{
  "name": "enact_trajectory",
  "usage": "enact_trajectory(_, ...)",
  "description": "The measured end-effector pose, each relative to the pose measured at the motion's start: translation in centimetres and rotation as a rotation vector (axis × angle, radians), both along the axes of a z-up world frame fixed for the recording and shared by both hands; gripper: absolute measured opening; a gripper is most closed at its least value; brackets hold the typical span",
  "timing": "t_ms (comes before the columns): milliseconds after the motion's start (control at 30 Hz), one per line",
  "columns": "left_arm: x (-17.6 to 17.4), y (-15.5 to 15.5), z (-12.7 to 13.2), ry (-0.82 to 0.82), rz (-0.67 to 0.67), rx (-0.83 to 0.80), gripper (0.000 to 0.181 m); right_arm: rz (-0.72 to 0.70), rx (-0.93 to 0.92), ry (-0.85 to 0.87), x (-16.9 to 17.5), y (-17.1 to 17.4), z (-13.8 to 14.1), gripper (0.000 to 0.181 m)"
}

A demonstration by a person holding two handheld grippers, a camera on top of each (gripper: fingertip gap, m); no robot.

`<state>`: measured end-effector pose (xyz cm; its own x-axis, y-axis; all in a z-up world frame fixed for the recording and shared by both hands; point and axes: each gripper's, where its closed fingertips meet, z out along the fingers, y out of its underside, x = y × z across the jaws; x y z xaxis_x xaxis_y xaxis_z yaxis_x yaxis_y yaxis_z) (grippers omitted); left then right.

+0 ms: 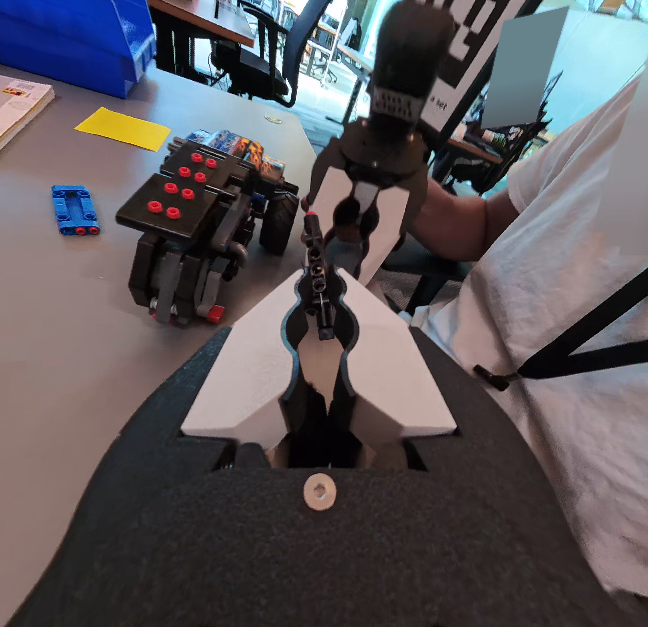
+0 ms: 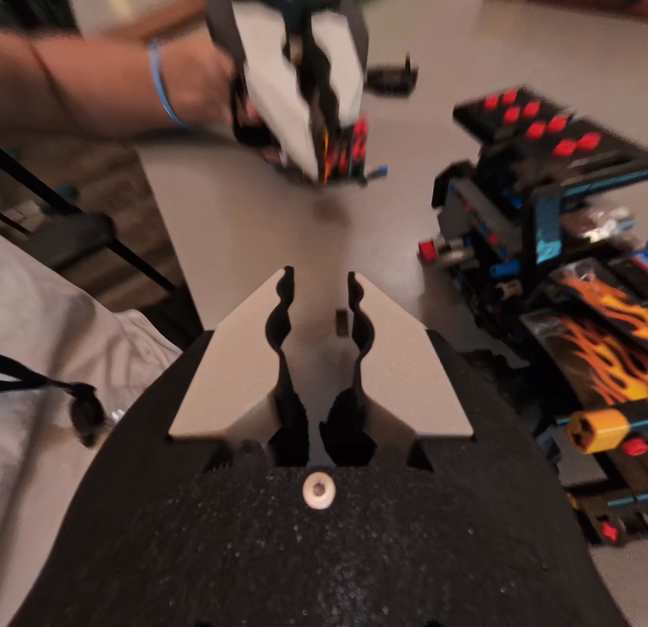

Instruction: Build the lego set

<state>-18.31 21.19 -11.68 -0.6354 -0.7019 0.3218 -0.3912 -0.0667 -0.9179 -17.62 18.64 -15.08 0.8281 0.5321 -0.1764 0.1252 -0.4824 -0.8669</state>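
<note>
L gripper (image 1: 317, 277) is clamped on a black pin-hole beam (image 1: 316, 259). The beam stands nearly upright between the fingers, has a red tip at its far end, and sits above the table edge, off the surface. R gripper (image 2: 321, 277) has its jaws apart w/ nothing between them; grey table (image 2: 245, 224) shows through the gap. A tiny dark piece (image 2: 341, 322) lies on the table just beside the R gripper's right finger; too blurred to say what it is.

In the left wrist view the R gripper (image 1: 357, 231) hangs just beyond the beam's far end, close to the red tip. Can't tell whether they touch.

In the right wrist view, which is heavily blurred, the L gripper (image 2: 321, 175) appears far-centre, fingers closed on a dark part w/ red and orange showing by it.

Around them:
- Black brick-built truck (image 1: 196, 217) left of the L gripper, w/ red studs on its flat deck and big tyres. It rests on the table, well apart from both grippers. Flame-print panels lie at near right in the right wrist view.
- Blue plate w/ red pins (image 1: 74, 209) far left, lying alone.
- Yellow paper (image 1: 122, 128) and blue bin (image 1: 70, 32) farther back.

Stage, as a judgement: the truck looks mostly built. The beam is in hand, not attached to anything visible.
</note>
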Motion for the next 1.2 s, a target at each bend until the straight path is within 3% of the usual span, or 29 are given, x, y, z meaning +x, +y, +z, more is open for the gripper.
enact_trajectory(33, -0.3, -0.5, -0.3, -0.007, -0.028, 0.038, 0.007, 0.012, 0.050, 0.077, -0.3, 0.1, 1.5, 0.034)
enact_trajectory(100, -1.1, -1.5, -0.8, -0.022, -0.087, 0.102, 0.008, 0.035, 0.110, 0.177, -0.6, 0.3, 3.3, 0.033)
enact_trajectory(200, -1.7, -2.5, -1.5, -0.031, -0.140, 0.173, 0.008, 0.084, 0.102, 0.176, -1.4, 0.5, 3.0, 0.028)
enact_trajectory(300, -1.6, -2.7, -2.0, -0.018, -0.139, 0.209, 0.008, 0.120, 0.107, 0.159, -2.0, 0.7, 2.6, 0.008)
enact_trajectory(367, -1.3, -2.3, -1.8, -0.023, -0.111, 0.201, 0.008, 0.115, 0.116, 0.178, -1.7, 0.8, 2.7, 0.008)
enact_trajectory(567, -0.5, 0.5, -0.2, 0.013, -0.011, 0.032, 0.036, -0.030, 0.241, 0.297, 1.1, 0.8, 5.0, 0.008)
enact_trajectory(667, -0.6, 0.0, 0.6, 0.020, -0.044, -0.086, 0.031, -0.063, 0.280, 0.371, 1.8, 0.4, 5.9, 0.008)
enact_trajectory(900, -0.1, -0.1, 1.6, -0.050, -0.007, -0.093, 0.009, -0.042, 0.288, 0.386, 1.4, 0.7, 6.1, 0.008)
enact_trajectory(1133, -0.8, -0.8, 1.6, -0.088, -0.038, -0.030, 0.008, -0.015, 0.280, 0.420, 0.9, 0.2, 6.3, 0.008)
enact_trajectory(1200, -0.9, -1.3, 2.0, -0.099, -0.052, -0.022, 0.008, 0.018, 0.254, 0.402, -0.1, 0.1, 6.0, 0.021)
